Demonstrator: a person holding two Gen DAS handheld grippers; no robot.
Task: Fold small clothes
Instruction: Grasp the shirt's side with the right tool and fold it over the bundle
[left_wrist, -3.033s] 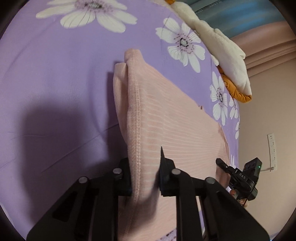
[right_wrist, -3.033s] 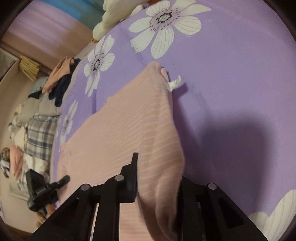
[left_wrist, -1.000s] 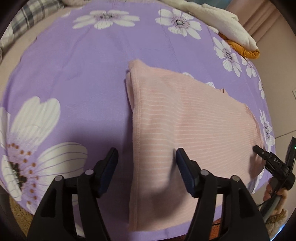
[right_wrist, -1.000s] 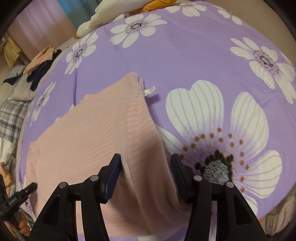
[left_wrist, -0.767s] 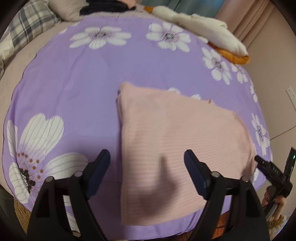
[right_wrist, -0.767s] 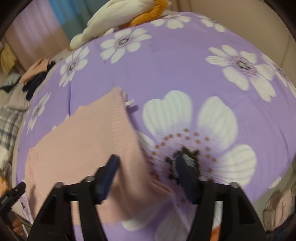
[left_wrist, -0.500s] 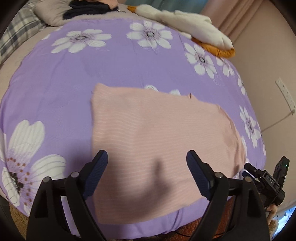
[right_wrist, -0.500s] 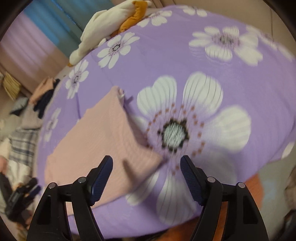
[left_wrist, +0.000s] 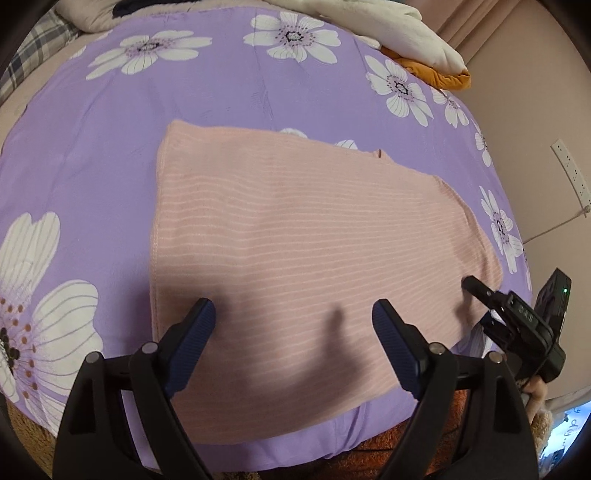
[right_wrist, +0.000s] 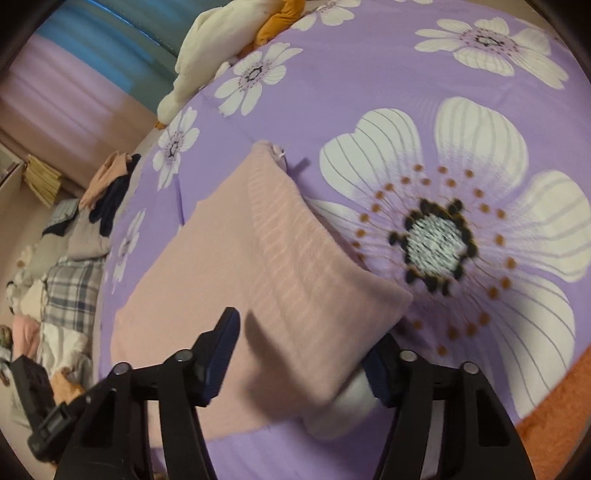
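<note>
Both pairs of jaws stand wide apart with nothing between them: the left gripper (left_wrist: 291, 319) hangs above the near edge of the pink top (left_wrist: 295, 236), and the right gripper (right_wrist: 306, 339) above its right-hand near corner. That top lies flat, already doubled over, on the purple sheet (left_wrist: 92, 155), close to the sheet's near edge, its long axis running left to right across both views. For a next fold across that axis, each gripper looks about equally near its own end, so neither has the advantage
</note>
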